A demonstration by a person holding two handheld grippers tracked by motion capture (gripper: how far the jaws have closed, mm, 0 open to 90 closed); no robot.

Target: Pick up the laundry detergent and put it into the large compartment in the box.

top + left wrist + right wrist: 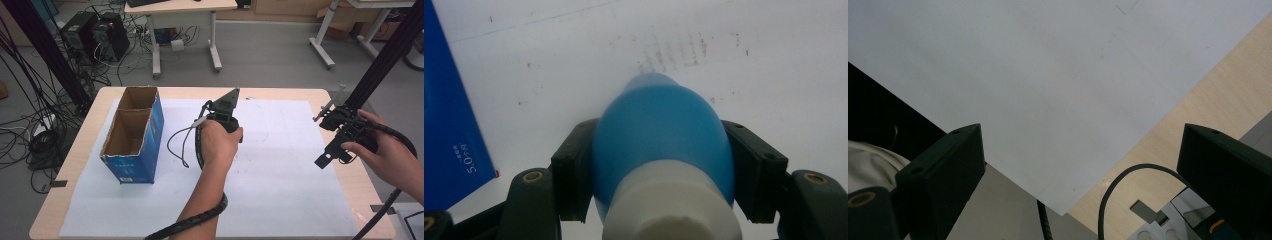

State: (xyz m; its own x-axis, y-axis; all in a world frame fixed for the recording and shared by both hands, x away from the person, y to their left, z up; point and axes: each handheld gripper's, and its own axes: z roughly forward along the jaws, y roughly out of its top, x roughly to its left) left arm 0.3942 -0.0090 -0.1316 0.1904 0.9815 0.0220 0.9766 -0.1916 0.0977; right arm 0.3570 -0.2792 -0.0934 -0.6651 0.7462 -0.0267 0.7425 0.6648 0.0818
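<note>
My left gripper (231, 131) points down at the middle of the white sheet (285, 180), with a hand wrapped over it. In the left gripper view its black jaws are shut on a blue rounded bottle (659, 125) with a white end (671, 205), and the pads (571, 170) press on both its sides. The bottle rests on or just above the paper; I cannot tell which. At the table's right edge my right gripper (324, 135) is held off the surface and tilted. Its jaws (1083, 155) stand wide open with nothing between them.
An open-topped blue carton (132, 137) with a cardboard lining stands on the sheet's left part, also visible as a blue wall (451, 125). The wooden table (75, 150) borders the paper. Behind it are a desk (182, 10), computer towers (107, 32) and floor cables.
</note>
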